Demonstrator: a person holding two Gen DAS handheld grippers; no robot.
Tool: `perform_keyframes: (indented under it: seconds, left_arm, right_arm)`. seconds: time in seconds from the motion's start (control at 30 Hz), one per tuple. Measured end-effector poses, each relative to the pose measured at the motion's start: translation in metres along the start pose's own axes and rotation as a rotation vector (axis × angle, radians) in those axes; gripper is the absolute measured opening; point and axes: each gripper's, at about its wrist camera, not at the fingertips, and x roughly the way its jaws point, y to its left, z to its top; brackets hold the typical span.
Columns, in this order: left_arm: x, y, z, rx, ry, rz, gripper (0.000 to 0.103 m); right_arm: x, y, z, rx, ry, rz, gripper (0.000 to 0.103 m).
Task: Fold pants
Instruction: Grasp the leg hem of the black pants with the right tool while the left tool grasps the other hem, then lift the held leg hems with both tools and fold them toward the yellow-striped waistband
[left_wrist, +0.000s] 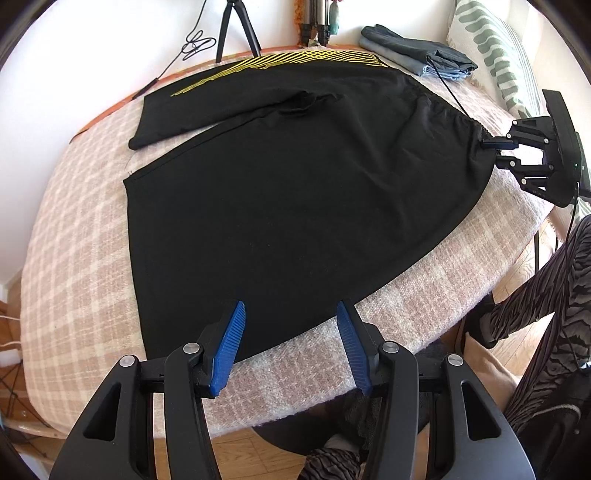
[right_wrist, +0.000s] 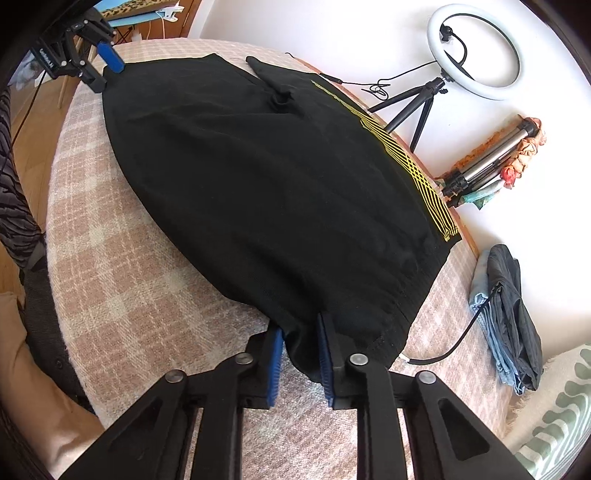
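Black pants with yellow line print lie spread flat on the plaid-covered table; they also fill the right wrist view. My left gripper is open, its blue pads either side of the near leg's hem edge, gripping nothing. It shows at the far corner in the right wrist view. My right gripper is shut on the near corner of the waistband, cloth bunched between its pads. It shows at the right in the left wrist view.
A stack of folded clothes lies at the table's far right, also in the right wrist view, with a black cable beside it. A ring light on a tripod and folded tripods stand behind. A patterned cushion lies right.
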Motion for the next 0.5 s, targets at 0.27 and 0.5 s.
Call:
perform_keyframes:
  seconds: [0.27,0.5]
  left_arm:
    - [0.008,-0.008,-0.007,0.046,-0.003,0.060,0.053]
    - [0.014,-0.010,-0.002,0.104,-0.039,0.189,0.050]
  right_arm:
    - [-0.007,-0.027,0.020,0.121,-0.053,-0.007,0.001]
    - [-0.011,-0.034,0.028,0.153,-0.084,-0.010,0.000]
